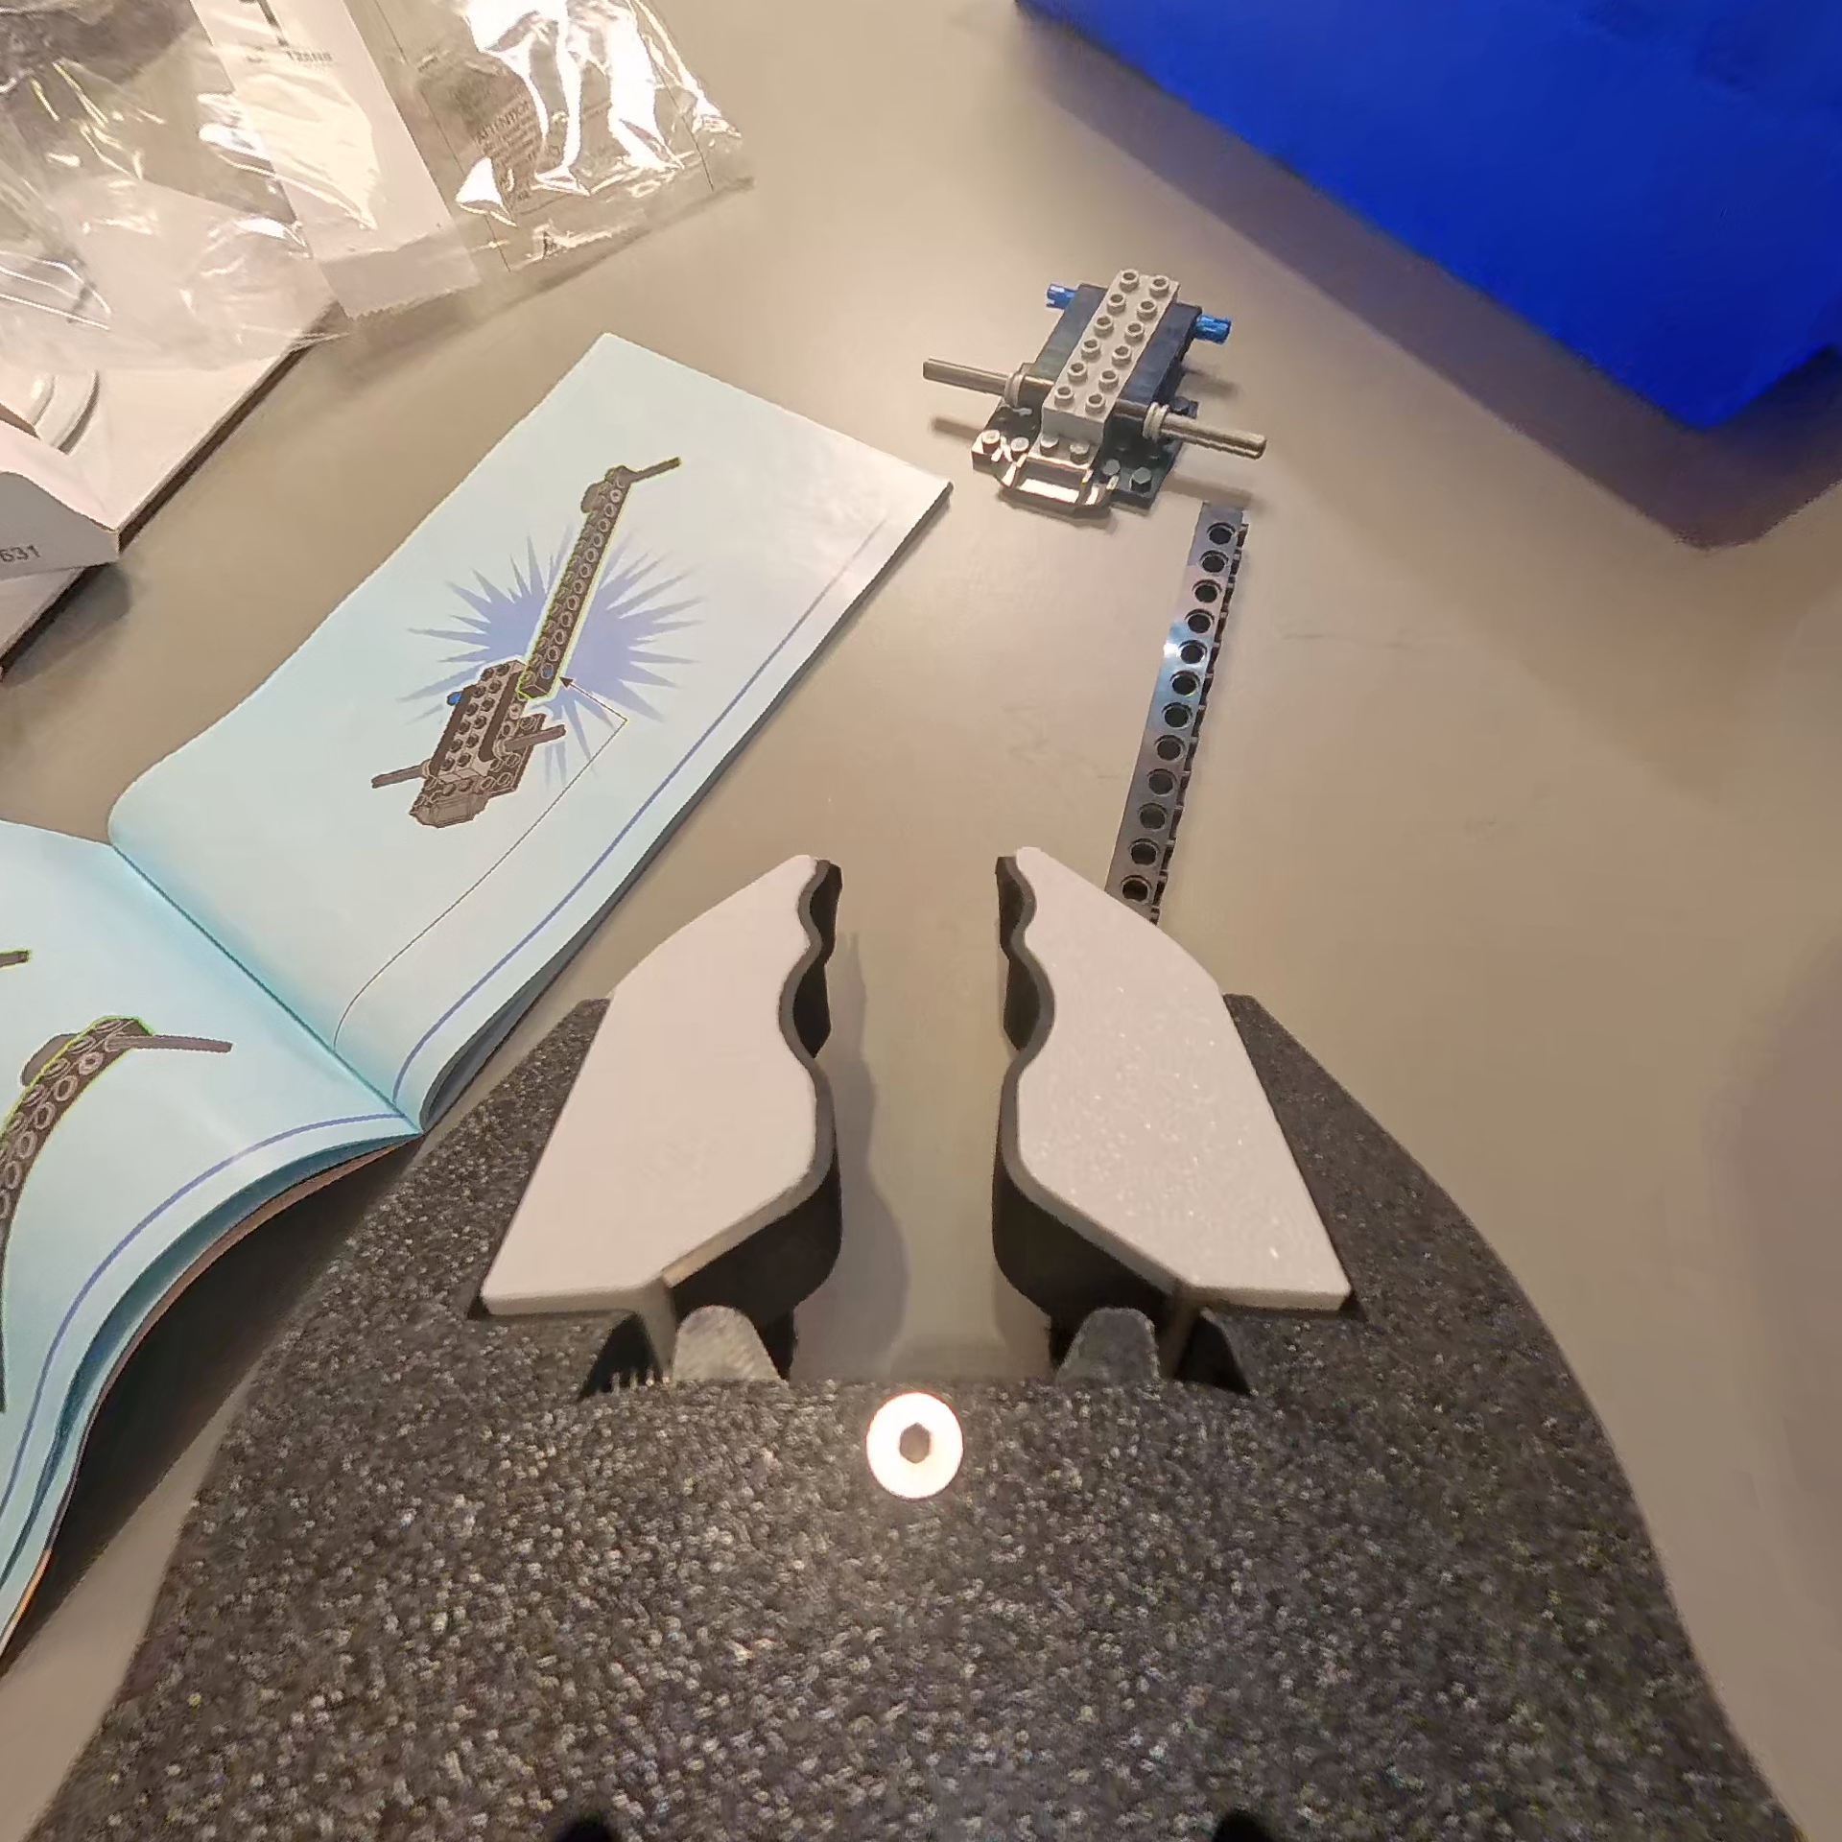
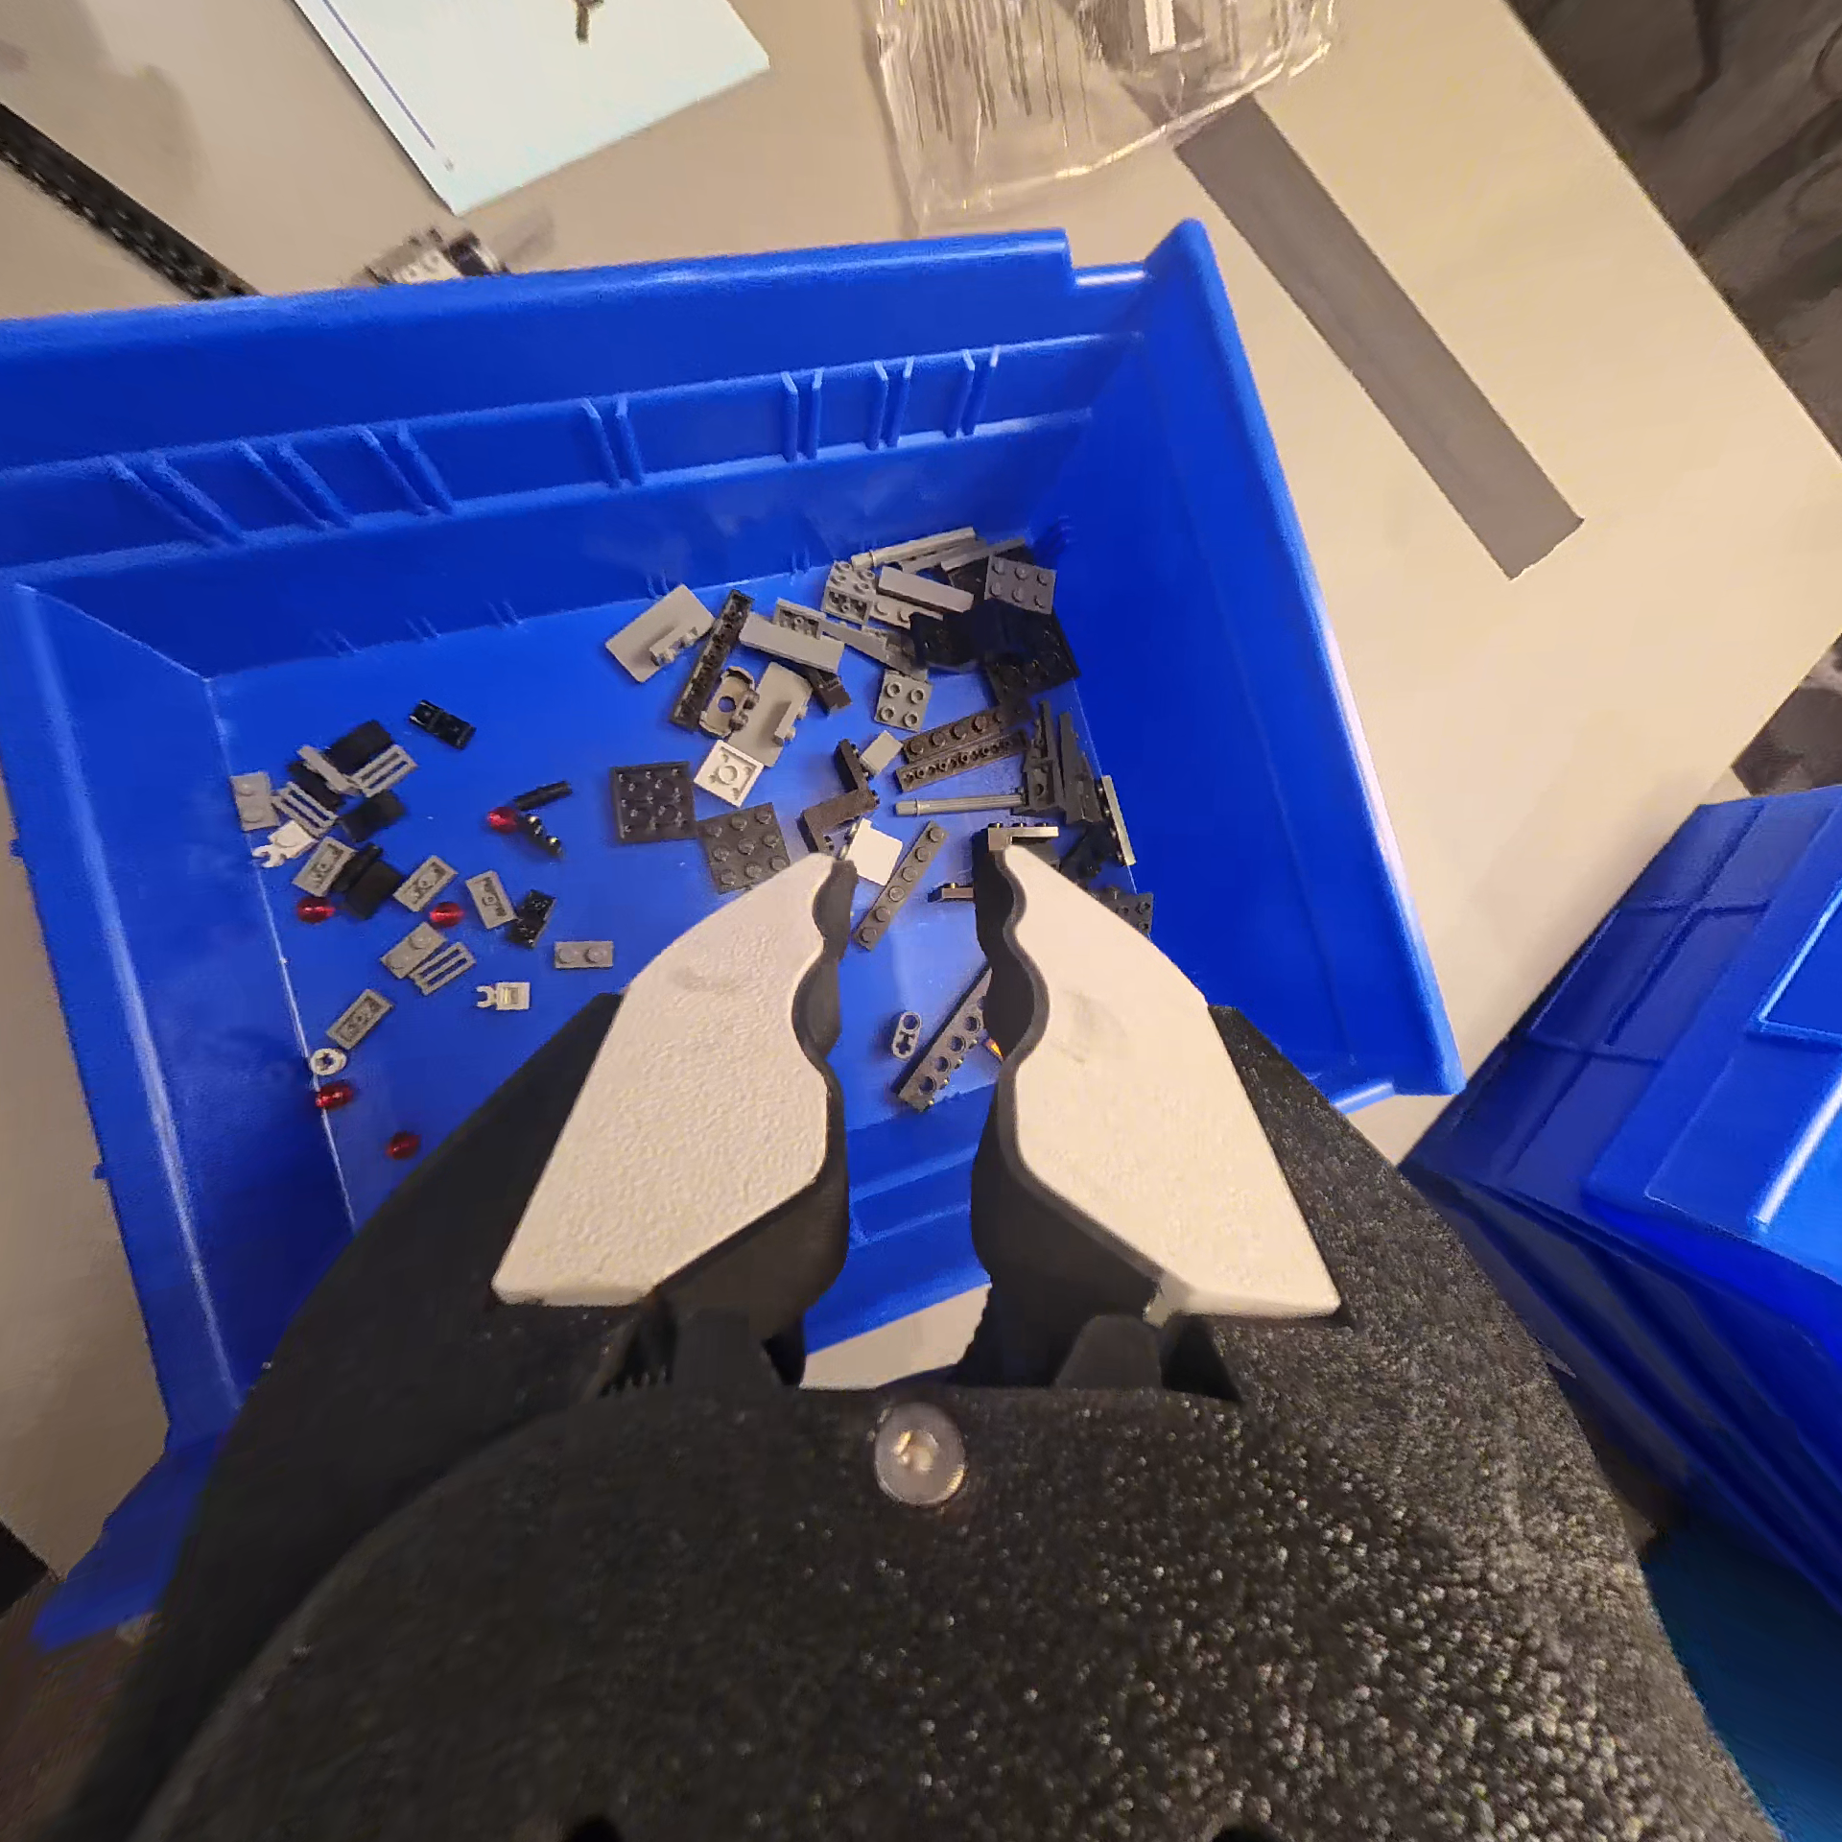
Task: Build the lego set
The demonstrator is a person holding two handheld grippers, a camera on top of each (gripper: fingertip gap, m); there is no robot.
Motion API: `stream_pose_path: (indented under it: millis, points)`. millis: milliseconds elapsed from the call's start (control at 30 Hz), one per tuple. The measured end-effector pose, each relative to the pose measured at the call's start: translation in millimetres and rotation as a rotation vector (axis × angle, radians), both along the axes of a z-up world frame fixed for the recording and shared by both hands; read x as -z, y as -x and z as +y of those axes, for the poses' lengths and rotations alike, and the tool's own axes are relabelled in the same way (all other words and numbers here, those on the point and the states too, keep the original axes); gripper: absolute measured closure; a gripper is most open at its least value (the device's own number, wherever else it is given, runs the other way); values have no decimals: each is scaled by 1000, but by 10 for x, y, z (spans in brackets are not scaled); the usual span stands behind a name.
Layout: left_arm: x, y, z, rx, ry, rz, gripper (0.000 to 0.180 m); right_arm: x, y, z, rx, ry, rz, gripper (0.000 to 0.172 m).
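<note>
My left gripper [image 1: 917,877] is open and empty, low over the beige table. A long black beam with a row of holes [image 1: 1186,688] lies flat just right of its right fingertip, apart from it. Beyond the beam stands a small grey and black brick assembly with axles [image 1: 1096,389]. My right gripper [image 2: 909,862] is open and empty above a blue bin [image 2: 498,478]. A narrow dark grey plate [image 2: 897,887] and a white tile [image 2: 877,852] lie on the bin floor below the gap between its fingertips.
An open light-blue instruction booklet [image 1: 498,698] lies left of my left gripper, with clear plastic bags [image 1: 299,150] behind it. The bin holds several loose grey and black parts [image 2: 947,638] and small red round pieces [image 2: 314,909]. A stack of blue bins [image 2: 1694,1146] stands at the right. One gripper's finger ends stand about 35 centimeters off the other's.
</note>
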State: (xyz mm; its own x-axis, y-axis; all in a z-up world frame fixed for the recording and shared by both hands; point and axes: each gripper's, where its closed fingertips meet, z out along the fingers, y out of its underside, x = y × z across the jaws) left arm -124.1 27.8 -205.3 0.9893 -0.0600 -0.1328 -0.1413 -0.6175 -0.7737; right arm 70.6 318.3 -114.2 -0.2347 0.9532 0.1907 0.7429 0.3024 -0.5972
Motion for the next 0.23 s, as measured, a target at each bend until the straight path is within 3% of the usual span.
stream_pose_path:
  millis: [233]
  points:
    - [13,7,9,-4,10,-19,149,67,-53,35,-39,56,60,147]
